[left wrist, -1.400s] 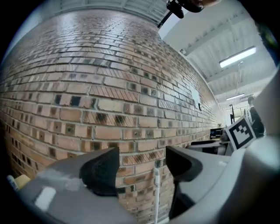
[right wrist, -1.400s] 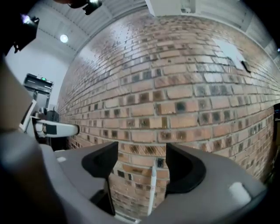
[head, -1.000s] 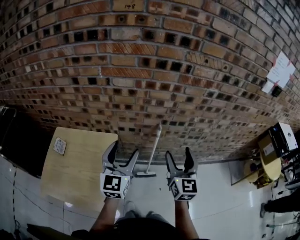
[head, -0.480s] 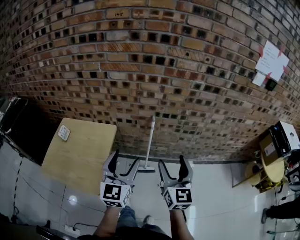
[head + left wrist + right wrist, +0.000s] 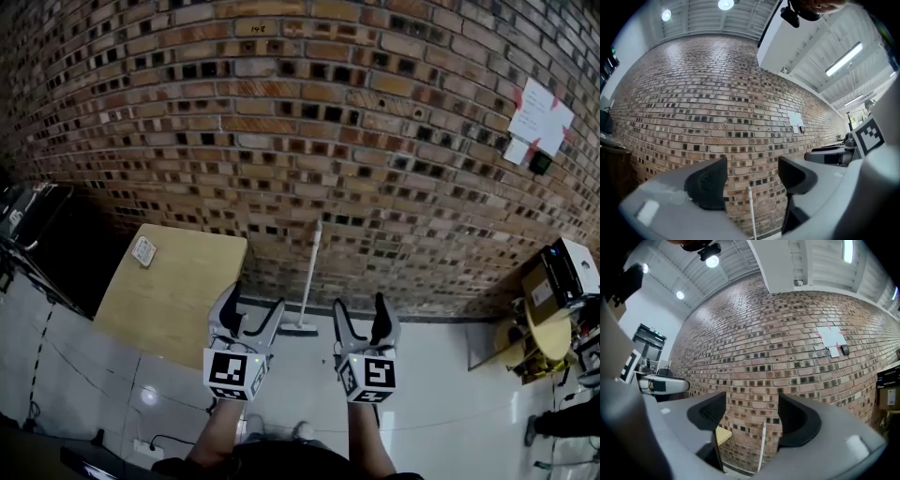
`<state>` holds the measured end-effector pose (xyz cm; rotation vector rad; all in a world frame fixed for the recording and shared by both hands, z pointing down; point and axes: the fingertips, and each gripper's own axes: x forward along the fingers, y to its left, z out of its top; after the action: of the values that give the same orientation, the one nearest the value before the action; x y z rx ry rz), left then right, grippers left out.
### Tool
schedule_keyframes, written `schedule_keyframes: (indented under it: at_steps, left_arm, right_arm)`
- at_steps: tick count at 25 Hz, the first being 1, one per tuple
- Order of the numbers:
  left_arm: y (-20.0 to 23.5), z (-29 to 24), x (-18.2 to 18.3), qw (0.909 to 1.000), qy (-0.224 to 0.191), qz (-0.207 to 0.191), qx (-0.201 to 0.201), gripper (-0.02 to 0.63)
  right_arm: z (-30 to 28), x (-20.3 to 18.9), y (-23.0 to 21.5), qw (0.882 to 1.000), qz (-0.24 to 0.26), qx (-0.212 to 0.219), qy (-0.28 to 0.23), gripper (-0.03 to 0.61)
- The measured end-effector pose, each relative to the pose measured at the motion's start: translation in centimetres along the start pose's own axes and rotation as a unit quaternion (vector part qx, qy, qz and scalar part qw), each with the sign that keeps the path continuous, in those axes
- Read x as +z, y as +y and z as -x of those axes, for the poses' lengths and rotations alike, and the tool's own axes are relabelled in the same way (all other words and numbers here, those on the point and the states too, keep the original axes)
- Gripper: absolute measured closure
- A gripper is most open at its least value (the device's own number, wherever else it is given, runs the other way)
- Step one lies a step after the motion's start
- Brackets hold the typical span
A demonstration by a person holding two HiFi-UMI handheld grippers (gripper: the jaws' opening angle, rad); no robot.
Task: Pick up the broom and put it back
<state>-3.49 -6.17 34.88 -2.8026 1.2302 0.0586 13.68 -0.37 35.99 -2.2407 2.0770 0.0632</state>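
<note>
The broom (image 5: 309, 277) has a pale handle and a flat head. It leans upright against the brick wall with its head on the white floor. It also shows far off between the jaws in the left gripper view (image 5: 751, 211) and the right gripper view (image 5: 762, 446). My left gripper (image 5: 249, 307) is held level, short of the broom and a little to its left. Its jaws are opening with nothing between them (image 5: 752, 180). My right gripper (image 5: 360, 314) stands open and empty (image 5: 752, 416), just right of the broom.
A wooden table (image 5: 169, 281) with a small white item (image 5: 143, 250) stands against the wall at the left. A paper sheet (image 5: 539, 117) hangs on the wall at upper right. A yellow round stand and boxes (image 5: 553, 319) crowd the right edge. Cables lie at lower left.
Both grippers have travelled with the person and stay side by side facing the broom. The broom keeps leaning on the wall. More of the table shows at the left.
</note>
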Motion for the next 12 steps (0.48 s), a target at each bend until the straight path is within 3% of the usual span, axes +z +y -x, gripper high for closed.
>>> schedule_keyframes:
  at_steps: [12]
  left_arm:
    - [2.6,1.9,-0.5,0.9999,-0.002,0.012,0.001,0.272]
  right_arm:
    - [-0.8,0.2,4.6,1.000,0.023,0.015,0.010,0.236]
